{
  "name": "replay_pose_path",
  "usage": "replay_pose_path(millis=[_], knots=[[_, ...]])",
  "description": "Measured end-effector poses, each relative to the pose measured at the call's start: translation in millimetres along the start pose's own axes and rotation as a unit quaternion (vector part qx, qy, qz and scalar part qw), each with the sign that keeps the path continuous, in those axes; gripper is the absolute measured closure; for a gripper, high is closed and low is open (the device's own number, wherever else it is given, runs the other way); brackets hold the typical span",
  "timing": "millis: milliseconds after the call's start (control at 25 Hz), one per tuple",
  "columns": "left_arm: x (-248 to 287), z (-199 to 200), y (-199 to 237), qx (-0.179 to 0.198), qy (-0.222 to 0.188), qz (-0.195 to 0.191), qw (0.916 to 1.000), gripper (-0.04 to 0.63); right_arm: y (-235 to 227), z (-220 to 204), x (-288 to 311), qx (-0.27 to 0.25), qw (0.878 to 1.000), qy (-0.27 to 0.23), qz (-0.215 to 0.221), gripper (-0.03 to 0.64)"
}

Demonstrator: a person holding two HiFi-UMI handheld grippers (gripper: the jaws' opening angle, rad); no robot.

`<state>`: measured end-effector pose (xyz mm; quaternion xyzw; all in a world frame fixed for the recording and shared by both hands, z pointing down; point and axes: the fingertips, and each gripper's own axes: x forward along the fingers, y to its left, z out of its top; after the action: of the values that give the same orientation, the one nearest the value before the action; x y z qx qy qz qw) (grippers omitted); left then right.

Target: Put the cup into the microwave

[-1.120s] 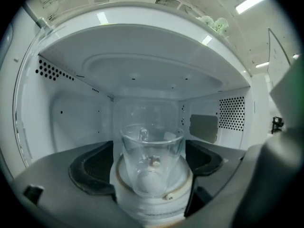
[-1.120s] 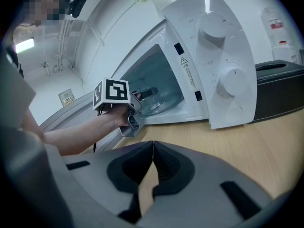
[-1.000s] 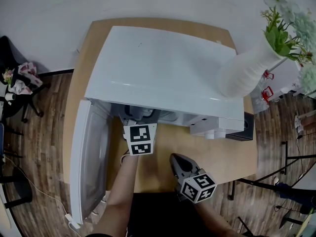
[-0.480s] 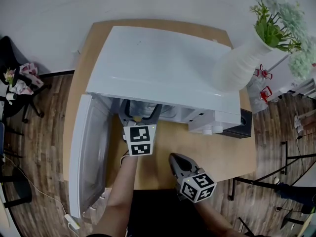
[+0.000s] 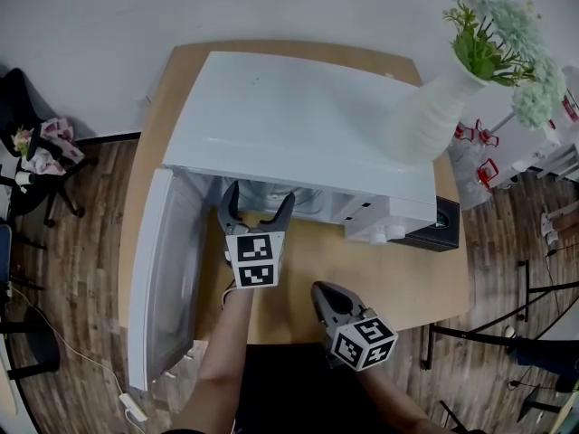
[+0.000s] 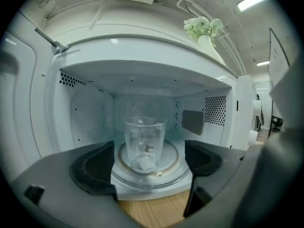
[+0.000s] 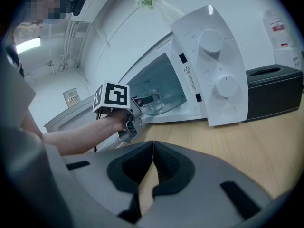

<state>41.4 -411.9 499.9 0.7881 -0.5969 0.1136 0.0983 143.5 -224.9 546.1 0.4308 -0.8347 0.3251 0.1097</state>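
Left gripper view: clear tapered cup [image 6: 144, 144]

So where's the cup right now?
In the left gripper view, the cup stands upright on the turntable inside the microwave, just beyond the left gripper and its open jaws, untouched.

cup [image 6: 144, 144]: clear, smooth, glossy; glass or plastic not determinable
microwave [image 5: 308, 125]: white shell, smooth, slight gloss
turntable [image 6: 171, 160]: clear, glassy, smooth
table [image 5: 407, 283]: pale wood grain, matt
vase [image 5: 425, 120]: white, ribbed, matt
floor [image 5: 81, 242]: dark wood planks
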Motion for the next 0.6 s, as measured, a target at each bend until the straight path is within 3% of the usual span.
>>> replay_pose_path(millis=[600], knots=[[-29, -3, -6, -0.011, 0.002, -0.015, 0.9998, 0.155, 3, 8, -8, 0.003, 1.000, -0.023, -0.004, 0.624]])
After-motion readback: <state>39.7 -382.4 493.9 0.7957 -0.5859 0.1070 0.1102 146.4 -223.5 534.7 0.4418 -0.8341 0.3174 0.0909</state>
